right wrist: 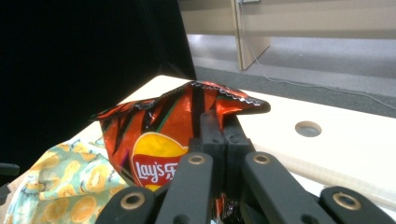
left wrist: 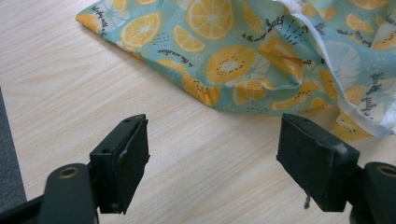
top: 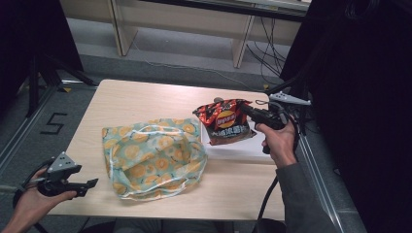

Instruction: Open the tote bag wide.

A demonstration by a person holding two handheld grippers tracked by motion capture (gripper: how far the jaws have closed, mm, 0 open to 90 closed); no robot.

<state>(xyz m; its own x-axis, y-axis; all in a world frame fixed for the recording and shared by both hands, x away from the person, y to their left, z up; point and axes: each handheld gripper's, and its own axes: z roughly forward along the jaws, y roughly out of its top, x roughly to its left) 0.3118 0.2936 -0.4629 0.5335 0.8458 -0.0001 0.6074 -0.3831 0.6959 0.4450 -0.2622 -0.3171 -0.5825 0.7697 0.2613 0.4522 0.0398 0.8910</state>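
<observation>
Pale wood table (top: 145, 99) is hosting this: right gripper (top: 250, 112) is pinching the chip bag's (top: 224, 121) edge at three o'clock, probably lifting it toward the citrus-print bag (top: 153, 158) lying centre, while left gripper (top: 85, 186) is waiting wide-jawed at eight o'clock.

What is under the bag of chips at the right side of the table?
In the high view, a flat white sheet or board lies on the table beneath the chips bag, which the right tongs grip. The part directly under the bag is covered.
</observation>
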